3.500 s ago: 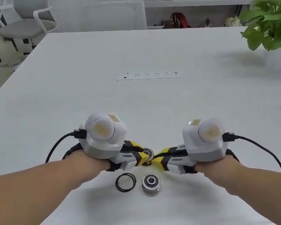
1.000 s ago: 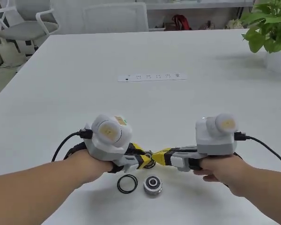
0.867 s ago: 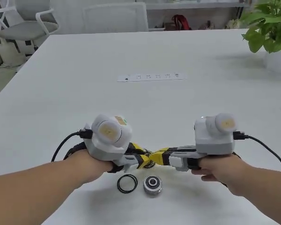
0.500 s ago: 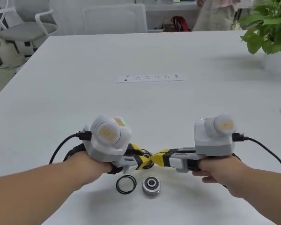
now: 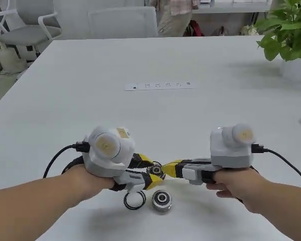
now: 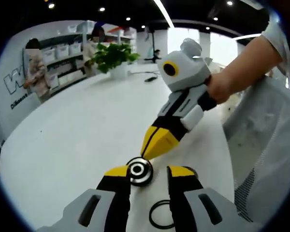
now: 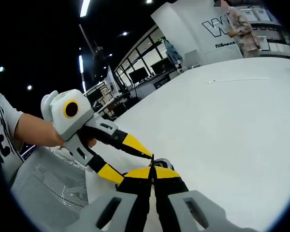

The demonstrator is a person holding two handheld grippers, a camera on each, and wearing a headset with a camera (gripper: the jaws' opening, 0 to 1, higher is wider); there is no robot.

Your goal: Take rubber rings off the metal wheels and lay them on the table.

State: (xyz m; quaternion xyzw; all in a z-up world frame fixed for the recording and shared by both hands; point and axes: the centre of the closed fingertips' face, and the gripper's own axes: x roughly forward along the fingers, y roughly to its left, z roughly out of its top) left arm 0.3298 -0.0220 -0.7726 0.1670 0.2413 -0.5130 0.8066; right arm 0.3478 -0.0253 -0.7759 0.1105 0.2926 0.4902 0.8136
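Head view: L gripper and R gripper meet tip to tip at the table's 6 o'clock edge, w/ the held wheel btw them, seemingly lifted clear. Just nearer the person a bare wheel sits on the top, a loose rubber ring flat at its 9 o'clock, just beside it

L gripper view: own jaws stand apart w/ the held wheel btw the tips. The 9 o'clock jaw touches its rim, a slit of table shows on the 3 o'clock side, so can't tell if it's clamped. R gripper's tip comes in at the wheel's 12 o'clock

R gripper view: own jaws pressed together, a dark sliver, prob the fitted ring, nipped at the tips. Held wheel sits just behind, at 1 o'clock

Progress, judging by this: 1 ring off and laid down, so approx halfway for the 2 wheels seen. 2nd ring is gripped but not yet off, then needs laying on the table
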